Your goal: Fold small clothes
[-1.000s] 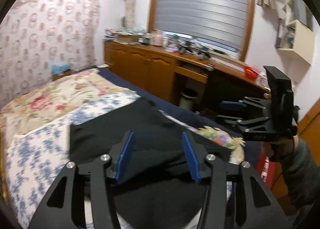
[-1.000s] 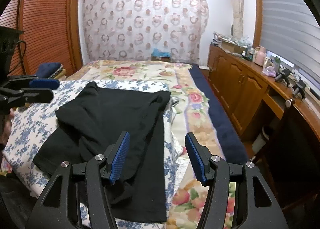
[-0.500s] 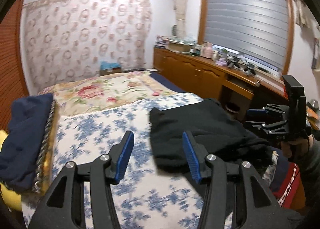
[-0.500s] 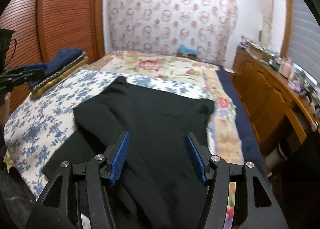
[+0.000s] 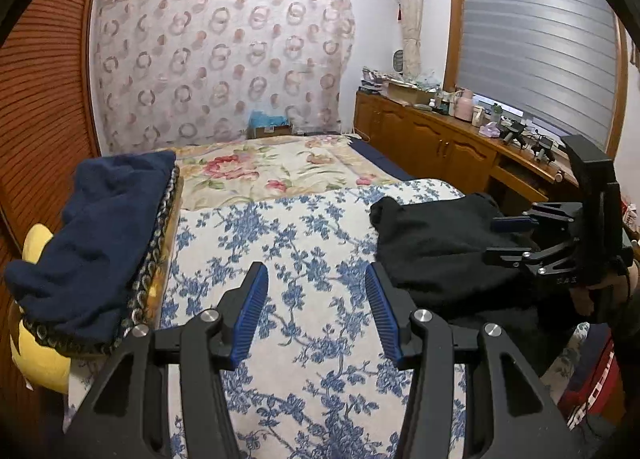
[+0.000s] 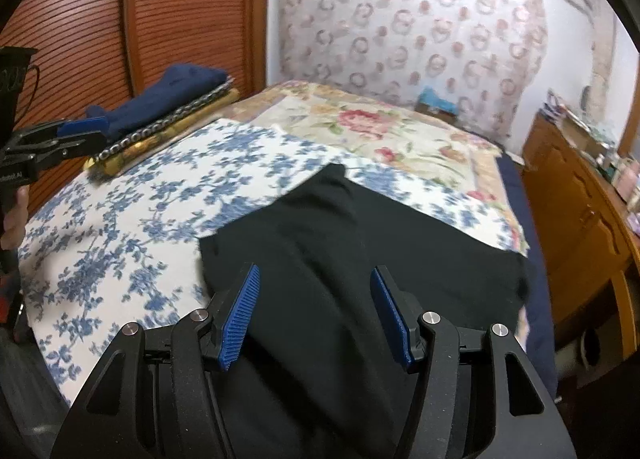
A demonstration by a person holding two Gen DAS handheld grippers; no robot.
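One bed with a blue-flowered sheet fills my view. The black garment lies rumpled along its right edge. Both my grippers hover with jaws apart, holding nothing: right gripper over the garment, left gripper over bare sheet.

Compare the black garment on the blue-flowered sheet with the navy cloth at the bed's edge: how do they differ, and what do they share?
The black garment is black and lies spread out on the blue-flowered sheet; the navy cloth is dark blue and bundled.
The black garment rests directly on the sheet; the navy cloth sits atop a patterned, folded pile by the wooden slatted wall.
Both are plain, dark, soft fabric, and neither tool grips either.
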